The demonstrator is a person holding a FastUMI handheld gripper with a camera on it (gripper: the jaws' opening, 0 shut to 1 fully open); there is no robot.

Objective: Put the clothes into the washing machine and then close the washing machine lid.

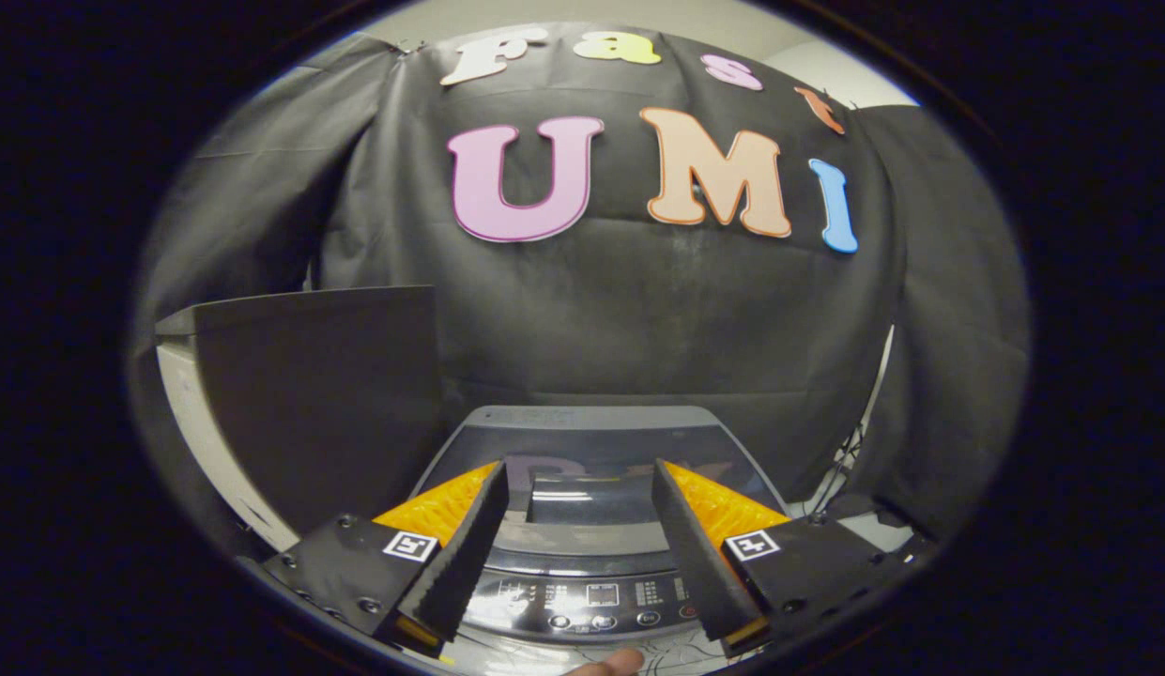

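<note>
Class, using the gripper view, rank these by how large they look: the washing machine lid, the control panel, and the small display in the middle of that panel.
1. Washing machine lid, shut, beyond the open gripper.
2. Control panel, between the fingers; nearer the camera, so its rank is less sure.
3. Display, plainly smallest.

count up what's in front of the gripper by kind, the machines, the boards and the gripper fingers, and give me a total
Washing machine, lid down: 1
Dark board standing beside the machine: 1
Gripper fingers, spread open above the lid: 2
Total: 4
</note>
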